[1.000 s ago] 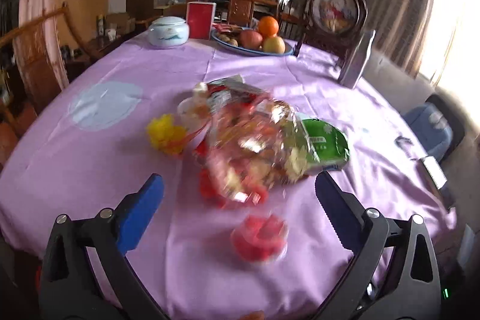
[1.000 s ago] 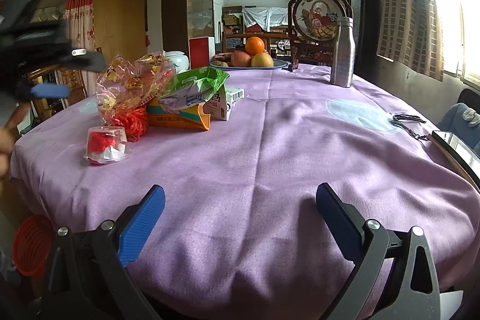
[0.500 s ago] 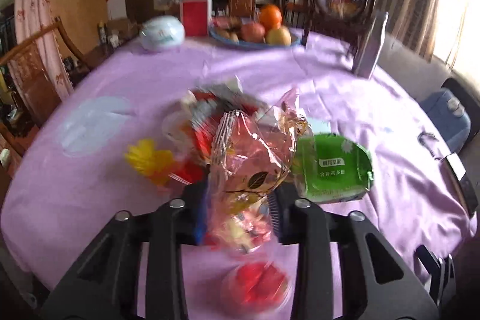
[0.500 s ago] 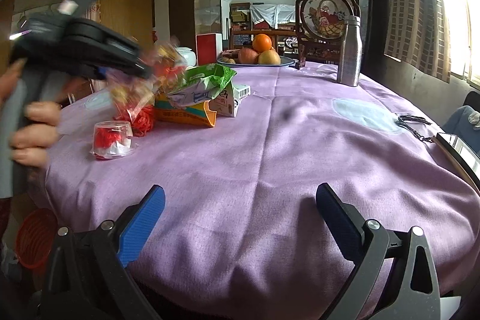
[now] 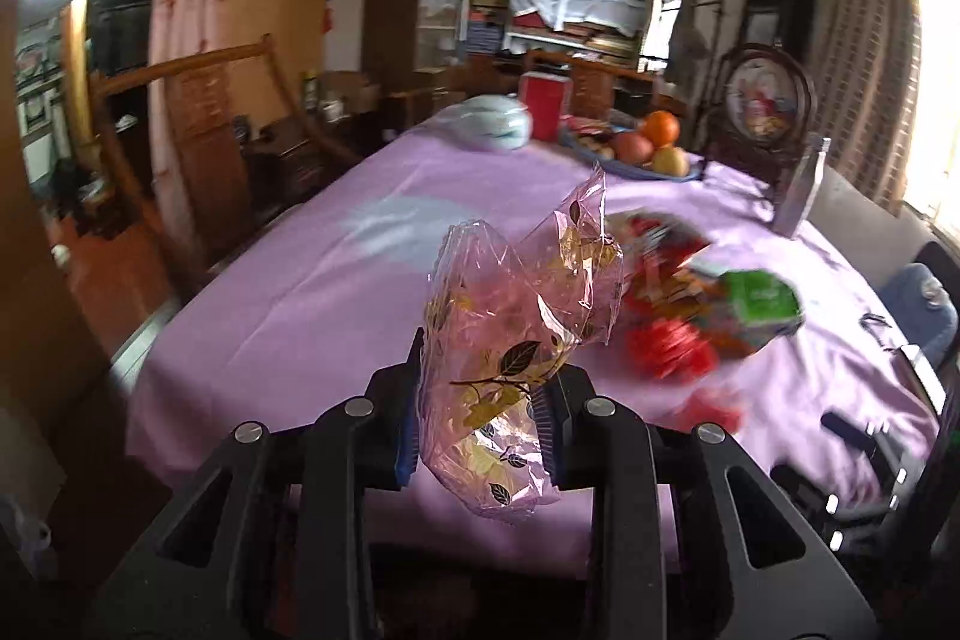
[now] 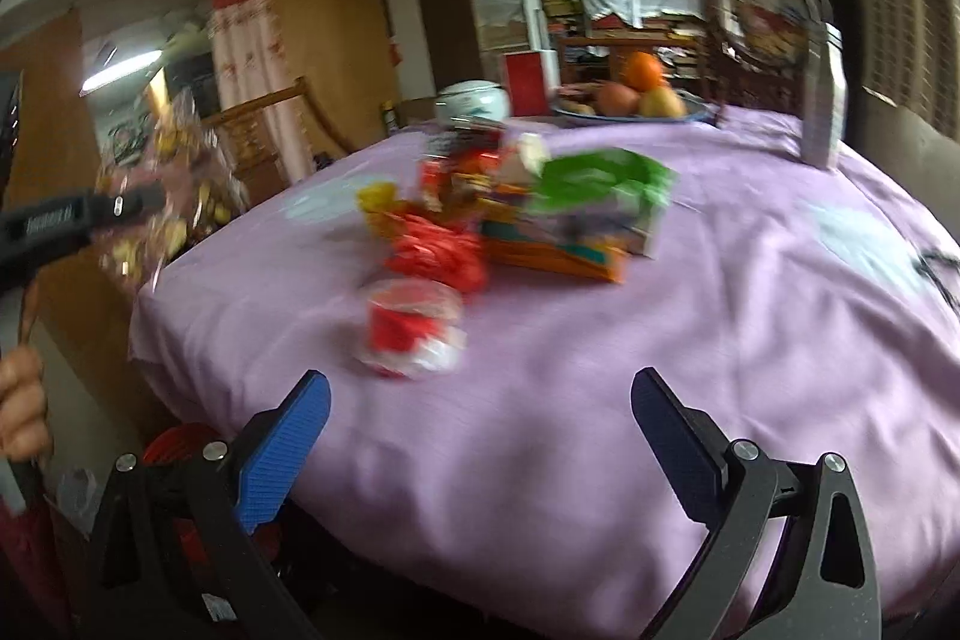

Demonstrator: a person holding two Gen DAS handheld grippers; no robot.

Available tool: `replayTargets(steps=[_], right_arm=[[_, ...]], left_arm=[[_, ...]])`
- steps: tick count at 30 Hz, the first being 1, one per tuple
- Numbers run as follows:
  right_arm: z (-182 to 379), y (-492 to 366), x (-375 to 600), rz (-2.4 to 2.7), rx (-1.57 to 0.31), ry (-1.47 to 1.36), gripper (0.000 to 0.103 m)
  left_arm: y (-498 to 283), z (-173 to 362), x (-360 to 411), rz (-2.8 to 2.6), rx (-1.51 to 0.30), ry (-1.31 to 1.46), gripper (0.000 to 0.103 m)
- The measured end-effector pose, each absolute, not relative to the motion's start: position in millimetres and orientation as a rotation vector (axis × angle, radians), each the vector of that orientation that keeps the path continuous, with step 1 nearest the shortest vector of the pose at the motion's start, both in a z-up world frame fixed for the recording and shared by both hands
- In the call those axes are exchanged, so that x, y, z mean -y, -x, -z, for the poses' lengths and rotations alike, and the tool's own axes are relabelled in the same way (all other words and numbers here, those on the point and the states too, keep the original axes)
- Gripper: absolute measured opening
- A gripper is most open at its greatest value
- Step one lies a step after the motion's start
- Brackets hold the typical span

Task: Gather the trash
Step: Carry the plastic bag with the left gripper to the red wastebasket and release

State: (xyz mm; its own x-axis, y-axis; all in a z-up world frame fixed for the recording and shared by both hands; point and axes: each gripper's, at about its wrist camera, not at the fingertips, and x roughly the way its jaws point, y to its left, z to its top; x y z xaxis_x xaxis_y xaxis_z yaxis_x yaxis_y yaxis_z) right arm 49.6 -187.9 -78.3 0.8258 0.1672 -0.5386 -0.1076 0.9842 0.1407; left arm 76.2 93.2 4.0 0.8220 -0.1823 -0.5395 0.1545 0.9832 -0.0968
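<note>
left gripper (image 5: pixel 477 415) clamped on clear cellophane wrapper (image 5: pixel 516 334), held up off worktop (image 5: pixel 288 292) near its edge. right gripper (image 6: pixel 480 436) jaws wide apart, empty, over worktop edge. rest of trash pile (image 6: pixel 516 214) mid-worktop, blurry.

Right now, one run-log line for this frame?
left gripper: shut on clear pink leaf-print plastic wrapper, lifted off table | right gripper: open, empty | lilac tablecloth: remaining wrappers, lidded plastic cup

A home dining room: clothed table (image 6: pixel 660 340), fruit plate (image 5: pixel 636 169), curtains (image 5: pixel 864 58).
</note>
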Motion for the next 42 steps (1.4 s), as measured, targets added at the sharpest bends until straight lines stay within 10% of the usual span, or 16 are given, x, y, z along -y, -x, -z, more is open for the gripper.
replayTargets(steps=[8, 12, 28, 34, 42], right_arm=[[83.2, -109.3, 154.1, -0.131, -0.702, -0.193, 0.094], [94.5, -119.9, 146.3, -0.101, -0.744, -0.179, 0.057], [64.5, -79.8, 141.6, -0.183, -0.598, -0.141, 0.057], [54.8, -73.6, 115.0, -0.245, -0.585, -0.109, 0.057], [55.9, -62.5, 53.7, -0.400, -0.616, -0.038, 0.057]], left_arm=[[-70.8, 25.9, -156.4, 0.122, -0.634, 0.160, 0.032], [-68.5, 40.6, -181.8, 0.093, -0.661, 0.198, 0.032], [-30.9, 121.0, -284.8, -0.134, -0.840, 0.319, 0.033], [-17.6, 156.8, -305.0, -0.232, -0.926, 0.335, 0.080], [4.4, 167.2, -330.8, -0.360, -0.906, 0.374, 0.093]])
